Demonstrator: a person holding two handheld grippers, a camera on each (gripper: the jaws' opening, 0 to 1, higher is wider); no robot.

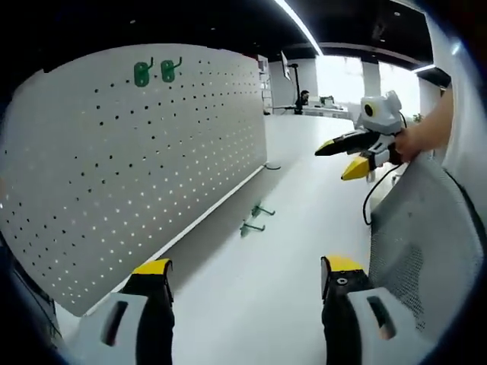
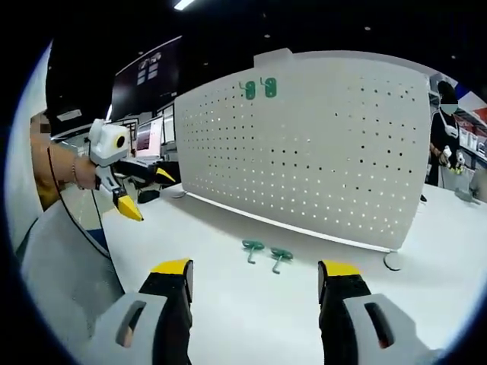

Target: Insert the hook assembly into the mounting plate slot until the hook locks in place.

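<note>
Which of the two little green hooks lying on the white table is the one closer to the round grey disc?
Find the big white pegboard panel standing on the white table. Two small green plastic hooks lie on the table before its bottom edge, in the right gripper view. Pick the right-hand hook there: it lies nearer the round grey disc than its neighbour, the left-hand hook.

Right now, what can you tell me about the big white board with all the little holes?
The pegboard is a wide, pale panel, probably painted metal, dotted with even rows of small holes; light shines through some. It stands upright on the white table, its bottom edge resting on the tabletop. Two green hooks already hang side by side near its top edge. Two more green hooks lie on the table in front of it, not touching it.
</note>
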